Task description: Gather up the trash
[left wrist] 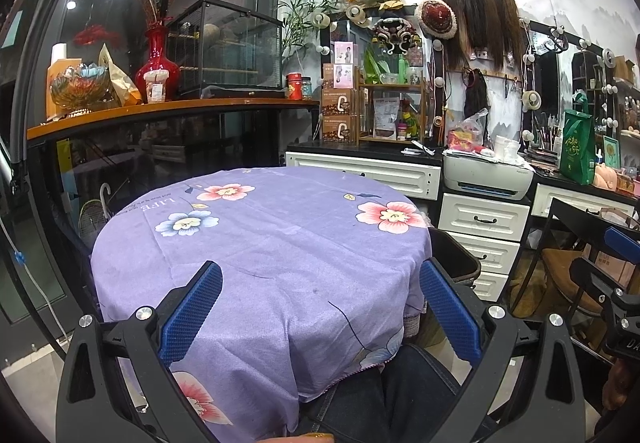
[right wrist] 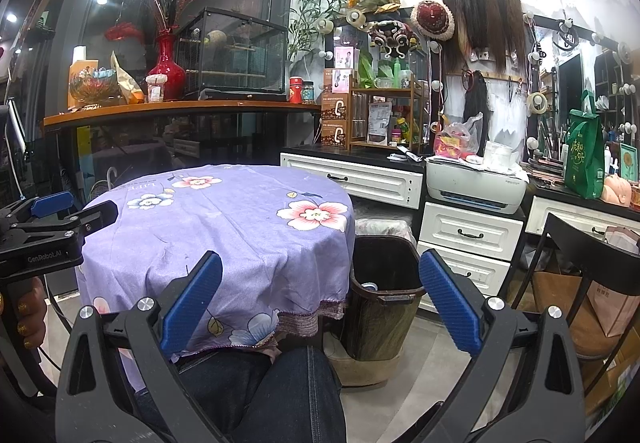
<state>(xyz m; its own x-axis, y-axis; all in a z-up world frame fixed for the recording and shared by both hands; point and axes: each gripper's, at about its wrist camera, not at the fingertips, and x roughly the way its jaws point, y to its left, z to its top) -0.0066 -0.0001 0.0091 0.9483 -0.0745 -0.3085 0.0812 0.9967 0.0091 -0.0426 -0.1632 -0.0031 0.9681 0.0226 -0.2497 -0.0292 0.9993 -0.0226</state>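
Observation:
A round table under a purple flowered cloth (left wrist: 272,243) (right wrist: 224,227) fills the middle of both views; nothing lies on its top. A dark brown trash bin (right wrist: 384,295) stands on the floor to the right of the table, with something pale and round inside; only its rim (left wrist: 460,259) shows in the left wrist view. My left gripper (left wrist: 320,283) hangs open over the near part of the cloth, nothing between its blue pads (left wrist: 192,311). My right gripper (right wrist: 320,283) is open too, straddling the table's right edge and the bin. The left gripper (right wrist: 52,219) also shows at the right wrist view's left edge.
A person's denim-clad knees (right wrist: 280,395) sit under the table's near edge. White drawers (right wrist: 468,235) and a printer (right wrist: 476,183) stand behind the bin. A black chair (right wrist: 592,263) is at the right, with paper bags (right wrist: 608,307) beneath. A cluttered wooden counter (left wrist: 172,111) runs along the back left.

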